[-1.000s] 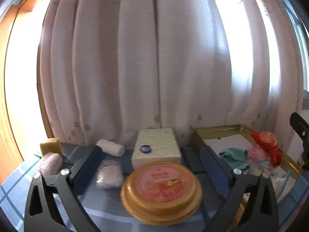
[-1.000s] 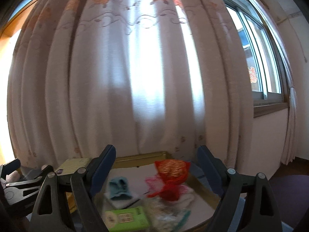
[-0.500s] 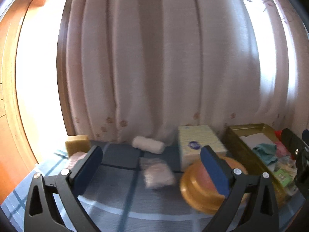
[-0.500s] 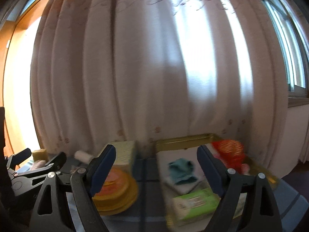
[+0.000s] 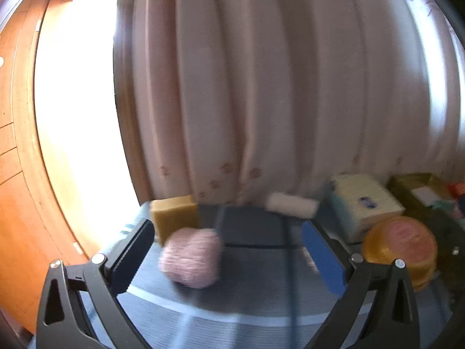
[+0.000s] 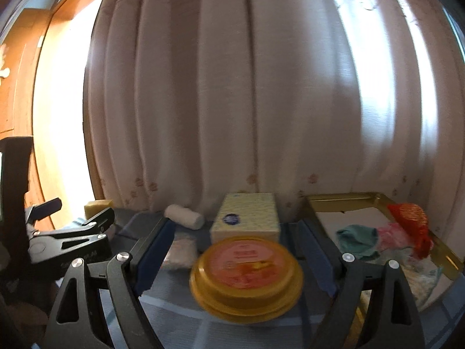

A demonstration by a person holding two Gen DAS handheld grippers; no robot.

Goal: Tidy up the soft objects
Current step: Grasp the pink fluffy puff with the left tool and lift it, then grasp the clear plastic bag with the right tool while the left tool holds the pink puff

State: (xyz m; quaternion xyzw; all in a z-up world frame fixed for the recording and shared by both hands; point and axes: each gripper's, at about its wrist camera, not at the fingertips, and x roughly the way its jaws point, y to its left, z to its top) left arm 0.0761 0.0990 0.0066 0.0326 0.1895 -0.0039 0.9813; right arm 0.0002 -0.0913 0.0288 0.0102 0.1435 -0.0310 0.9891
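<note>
Pale floral curtain [image 6: 261,101] backlit by daylight, orange wood panelling [image 5: 17,203] at left, blue-striped tablecloth [image 5: 247,305]

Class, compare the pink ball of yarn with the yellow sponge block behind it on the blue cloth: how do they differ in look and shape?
The pink yarn ball is rounded and fuzzy with a ribbed surface; the yellow sponge block is boxy with flat faces and straight edges. The yarn ball lies nearer the camera, between the open fingers of the left gripper; the sponge sits further back near the curtain. Both rest on the blue cloth, untouched.
</note>
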